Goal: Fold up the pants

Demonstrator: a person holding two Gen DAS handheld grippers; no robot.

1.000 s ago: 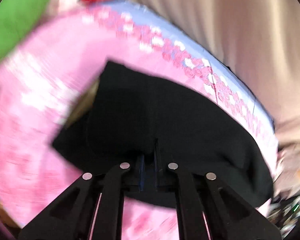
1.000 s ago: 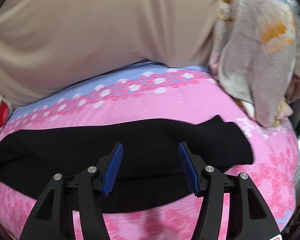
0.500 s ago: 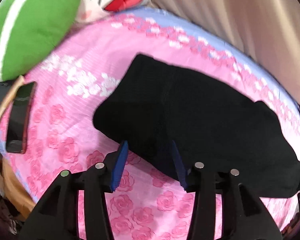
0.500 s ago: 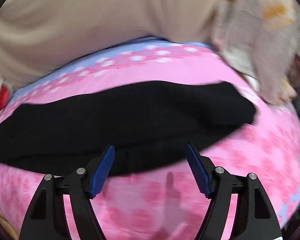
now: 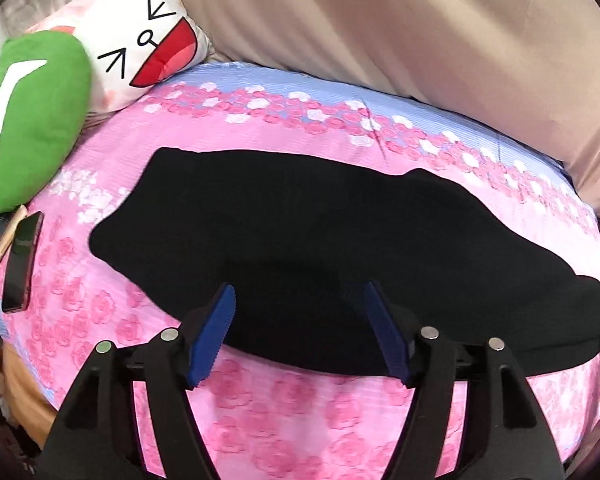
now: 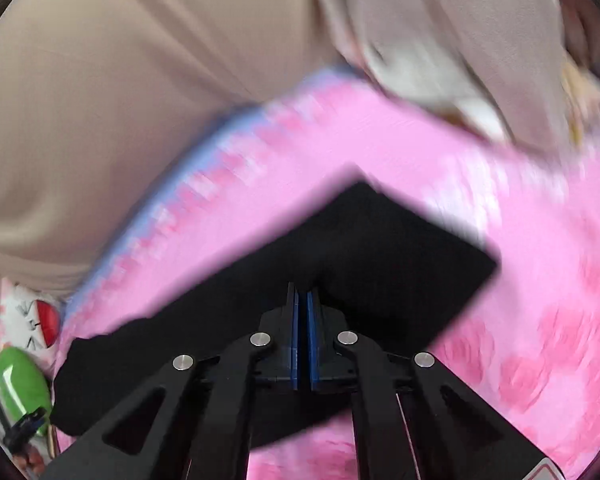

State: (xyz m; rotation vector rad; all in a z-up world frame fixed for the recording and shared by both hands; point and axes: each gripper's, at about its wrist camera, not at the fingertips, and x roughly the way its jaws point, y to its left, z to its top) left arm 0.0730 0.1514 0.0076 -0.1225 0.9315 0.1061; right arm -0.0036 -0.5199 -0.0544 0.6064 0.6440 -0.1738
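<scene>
Bed (image 5: pixel 148 272) fills frame; pants (image 5: pixel 320 248) lie mid-frame as one long strip, looks folded lengthwise, crosswise folds left. Right gripper (image 6: pixel 303 340) fingers pinched on pants edge. Left gripper (image 5: pixel 300 332) wide open, empty.

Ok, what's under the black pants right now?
The black pants lie flat on the pink rose-print bedsheet, which shows all around them. Whatever lies directly beneath the fabric is covered; no bulge shows.

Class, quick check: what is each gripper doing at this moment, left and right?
Left gripper: open, holding nothing, poised over the black pants.
Right gripper: shut on the black pants.
</scene>
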